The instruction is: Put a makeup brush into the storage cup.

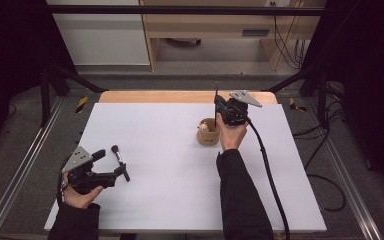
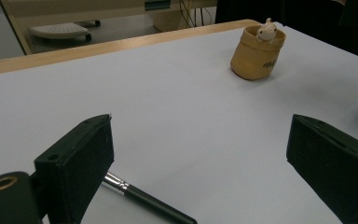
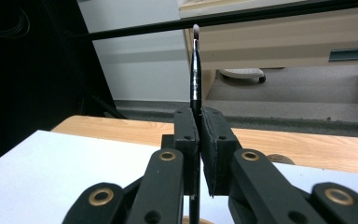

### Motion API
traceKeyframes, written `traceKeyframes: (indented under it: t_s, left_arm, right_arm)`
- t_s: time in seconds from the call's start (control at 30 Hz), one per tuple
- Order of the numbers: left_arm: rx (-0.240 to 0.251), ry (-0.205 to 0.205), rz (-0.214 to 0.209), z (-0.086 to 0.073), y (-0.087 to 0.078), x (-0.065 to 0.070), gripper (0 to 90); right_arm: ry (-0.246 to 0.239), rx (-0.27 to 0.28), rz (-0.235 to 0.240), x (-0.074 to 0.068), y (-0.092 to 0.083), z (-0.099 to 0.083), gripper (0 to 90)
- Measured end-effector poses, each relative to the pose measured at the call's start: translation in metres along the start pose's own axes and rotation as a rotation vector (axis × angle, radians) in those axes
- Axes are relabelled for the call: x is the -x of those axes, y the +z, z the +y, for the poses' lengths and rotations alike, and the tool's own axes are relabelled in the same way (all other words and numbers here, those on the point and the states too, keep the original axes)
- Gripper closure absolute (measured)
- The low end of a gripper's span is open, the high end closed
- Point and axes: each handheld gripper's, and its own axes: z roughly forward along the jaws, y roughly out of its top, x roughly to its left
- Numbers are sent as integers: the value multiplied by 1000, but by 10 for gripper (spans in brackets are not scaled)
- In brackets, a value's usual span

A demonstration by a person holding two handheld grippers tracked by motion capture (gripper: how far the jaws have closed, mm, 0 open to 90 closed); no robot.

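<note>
White sheeting covers the table [image 1: 170, 200], which occupies the centre of the high view, with a strip of bare wood along its far edge and grey floor on both sides. Beyond the table, in the upper part of the frame, stands a light wooden desk [image 1: 215, 25] next to a white panel. At lower left of the high view, the left gripper [image 1: 111, 167] rests low over the sheet in the person's left hand; in the left gripper view its jaws stand wide apart with nothing between them. Right of centre in the high view, the right gripper [image 1: 217, 107] is held above the table by the person's right hand [image 1: 231, 136], with a black cable trailing toward the lower right. Its jaws are pressed together, clamped on a thin black brush [image 3: 195, 70], which stands upright with its bristle tip pointing up in the right gripper view. A small tan pouch [image 1: 208, 132] sits upright on the sheet just left of the right hand, directly below the gripped brush; a small white figure [image 2: 265, 31] shows in its opening. A second black brush [image 1: 119, 161] lies flat on the sheet at lower left, beside the left gripper's jaws.
</note>
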Motion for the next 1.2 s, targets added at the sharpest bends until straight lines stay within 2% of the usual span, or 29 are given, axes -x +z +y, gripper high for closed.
traceKeyframes:
  t_s: [0.17, 0.57, 0.73, 1.03, 1.2]
  left_arm:
    - [1, 0, 0, 0, 0, 0, 66]
    - [3, 0, 1, 0, -1, 0, 67]
    - [2, 1, 0, 0, 0, 0, 67]
    - [1, 1, 1, 0, 0, 0, 67]
    - [0, 1, 1, 0, 0, 0, 67]
  right_arm:
    - [7, -7, -8, 0, 5, -4, 859]
    - [-10, -46, -10, 3, 15, -14, 858]
    - [-21, -66, -15, 3, 16, -17, 858]
    - [-3, -87, -18, 9, 17, -28, 858]
    - [-21, -107, -9, 7, 17, -32, 858]
